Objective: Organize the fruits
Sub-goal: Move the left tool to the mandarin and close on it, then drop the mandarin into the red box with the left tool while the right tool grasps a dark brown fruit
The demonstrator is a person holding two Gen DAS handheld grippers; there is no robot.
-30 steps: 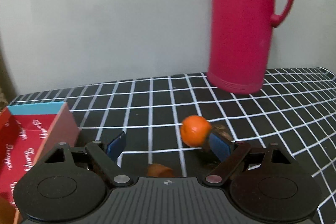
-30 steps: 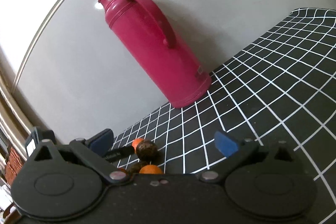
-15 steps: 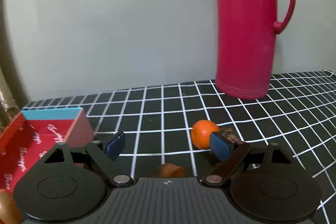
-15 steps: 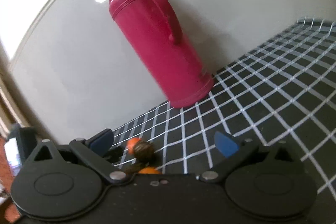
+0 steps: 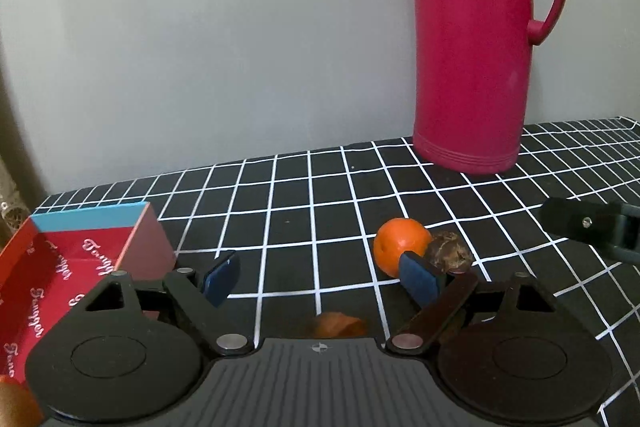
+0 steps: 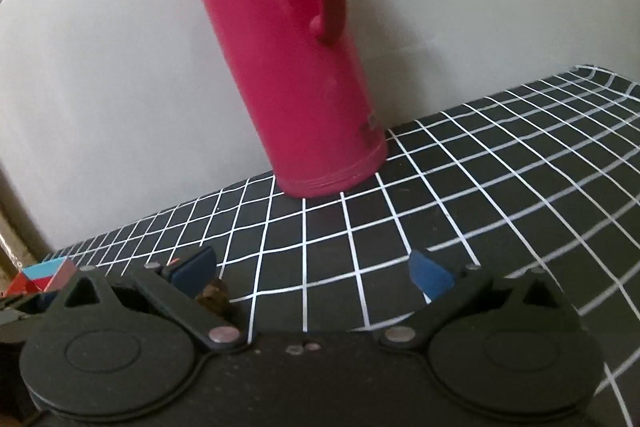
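In the left wrist view a small orange (image 5: 400, 245) lies on the black grid cloth beside a wrinkled brown fruit (image 5: 448, 251), just beyond my right fingertip. Another orange fruit (image 5: 338, 325) shows partly, low between the fingers. A red box (image 5: 60, 267) with a blue end stands open at the left. My left gripper (image 5: 320, 277) is open and empty. My right gripper (image 6: 312, 271) is open and empty; the brown fruit (image 6: 214, 297) sits by its left finger. The right gripper's finger also shows at the right edge of the left wrist view (image 5: 588, 227).
A tall magenta thermos jug (image 5: 476, 39) stands at the back against the grey wall, also seen in the right wrist view (image 6: 296, 67). The grid cloth (image 6: 480, 187) stretches to the right. A brown round object (image 5: 14, 405) sits at the bottom left corner.
The left gripper has drawn back and risen slightly, so the orange and brown fruit sit farther off. The right gripper has swung right and closer to the jug, losing the oranges from view.
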